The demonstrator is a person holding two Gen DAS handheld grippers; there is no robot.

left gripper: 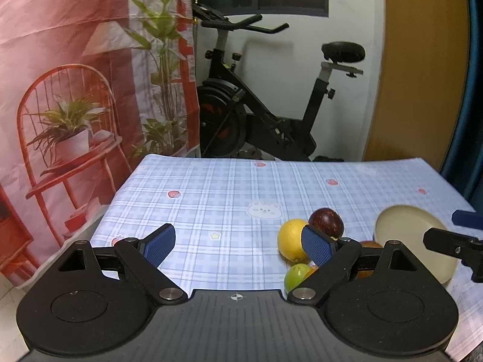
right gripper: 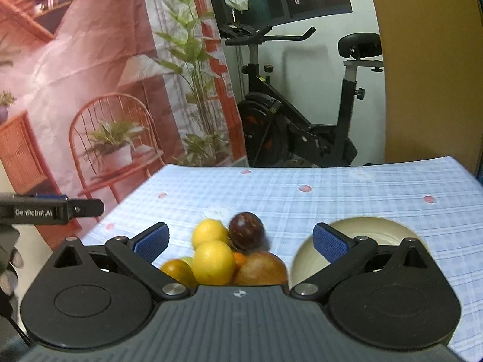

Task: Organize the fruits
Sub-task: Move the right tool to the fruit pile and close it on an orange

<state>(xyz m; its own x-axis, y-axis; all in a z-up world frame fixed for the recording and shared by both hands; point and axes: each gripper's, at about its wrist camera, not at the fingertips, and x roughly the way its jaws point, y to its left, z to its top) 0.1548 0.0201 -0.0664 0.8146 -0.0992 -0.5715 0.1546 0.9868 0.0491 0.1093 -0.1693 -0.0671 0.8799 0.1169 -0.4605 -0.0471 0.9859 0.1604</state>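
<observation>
A heap of fruit lies on the blue checked tablecloth [left gripper: 211,187]: two yellow lemons [right gripper: 208,230] [right gripper: 214,262], a dark purple fruit [right gripper: 246,230], a brown-orange fruit [right gripper: 261,268] and an orange one [right gripper: 178,271]. The left wrist view shows a lemon [left gripper: 291,239], the purple fruit [left gripper: 326,221] and a green fruit [left gripper: 295,276]. My left gripper [left gripper: 238,246] is open and empty, left of the heap, its right pad in front of the lemon. My right gripper [right gripper: 240,242] is open, hovering just before the heap, pads touching nothing.
A cream plate [right gripper: 371,226] sits right of the fruit, also seen as the plate [left gripper: 413,241] in the left wrist view. An exercise bike [left gripper: 256,105] stands behind the table by a printed backdrop [left gripper: 75,90]. A hand [right gripper: 9,271] holds the left gripper [right gripper: 51,209].
</observation>
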